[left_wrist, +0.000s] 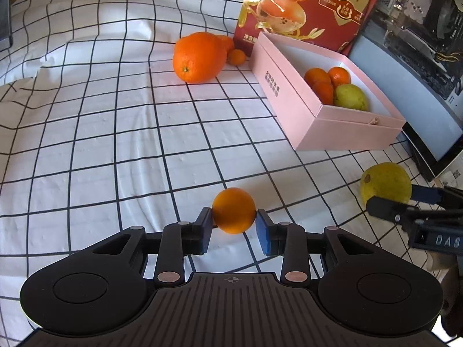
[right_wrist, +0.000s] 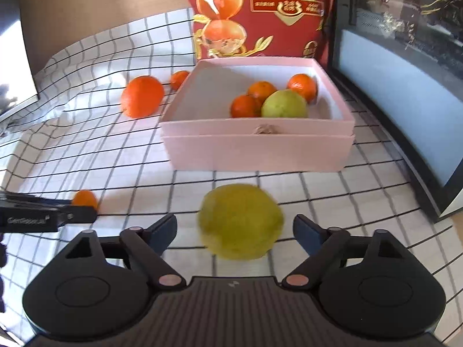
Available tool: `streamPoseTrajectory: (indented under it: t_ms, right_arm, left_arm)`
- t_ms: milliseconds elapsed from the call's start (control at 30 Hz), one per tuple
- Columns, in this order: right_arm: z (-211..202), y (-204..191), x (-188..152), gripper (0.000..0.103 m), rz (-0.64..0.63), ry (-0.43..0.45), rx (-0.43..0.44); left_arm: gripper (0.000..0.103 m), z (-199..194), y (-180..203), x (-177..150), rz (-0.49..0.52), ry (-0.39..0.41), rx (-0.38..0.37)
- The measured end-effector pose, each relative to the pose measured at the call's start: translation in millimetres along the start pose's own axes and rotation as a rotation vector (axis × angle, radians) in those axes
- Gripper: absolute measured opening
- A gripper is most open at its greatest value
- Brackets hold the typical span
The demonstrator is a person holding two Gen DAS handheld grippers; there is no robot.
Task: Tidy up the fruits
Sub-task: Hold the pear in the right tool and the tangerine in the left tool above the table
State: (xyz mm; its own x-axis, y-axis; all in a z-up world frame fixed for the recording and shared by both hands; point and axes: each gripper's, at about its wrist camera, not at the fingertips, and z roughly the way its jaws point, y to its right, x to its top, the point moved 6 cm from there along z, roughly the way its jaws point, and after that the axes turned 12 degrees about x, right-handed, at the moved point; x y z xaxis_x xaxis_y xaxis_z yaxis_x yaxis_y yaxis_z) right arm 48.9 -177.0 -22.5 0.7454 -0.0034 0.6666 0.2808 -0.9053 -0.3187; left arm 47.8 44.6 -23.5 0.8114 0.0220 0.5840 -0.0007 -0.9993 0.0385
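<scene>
My left gripper [left_wrist: 233, 223] is shut on a small orange [left_wrist: 233, 214] just above the checked cloth; it also shows in the right wrist view [right_wrist: 84, 198]. My right gripper [right_wrist: 235, 232] is open with a yellow-green fruit [right_wrist: 241, 221] between its fingers, neither pad touching it; the fruit also shows in the left wrist view [left_wrist: 386, 183]. The pink box [right_wrist: 257, 151] holds three small oranges [right_wrist: 262, 91] and a green pear [right_wrist: 285, 104]. A large orange [left_wrist: 199, 57] and a tiny orange [left_wrist: 236, 57] lie on the cloth left of the box.
A red printed bag [right_wrist: 260, 14] stands behind the box. A computer case with a glass side [right_wrist: 405, 86] stands along the right. The table edge [right_wrist: 451, 231] runs at the right. The checked cloth [left_wrist: 86, 130] is wrinkled at the far left.
</scene>
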Motion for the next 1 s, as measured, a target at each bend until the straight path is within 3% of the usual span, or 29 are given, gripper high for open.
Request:
streamPoseTrajectory:
  t_ms: [567,733,867,1000]
  right_arm:
    - [0.1,-14.4,-8.9,0.085,-0.092,0.000,-0.027]
    - [1.1,-15.0,-10.5,0.086,-0.045,0.009,0.017]
    - [0.7,-21.5,-12.2,0.086,-0.088,0.005,0.025]
    - [3.6,-18.8,-10.8,0.086,-0.179,0.004,-0.046]
  left_arm:
    - [0.037,3.9,1.1,6.4,-0.028,0.004,-0.008]
    - [0.037,2.8,1.4,5.2,-0.024,0.015,-0.002]
    - [0.037,-2.1,2.1,-0.7,-0.026,0.023,0.005]
    - [0.036,-7.4,0.4,-7.3,-0.043,0.016,-0.008]
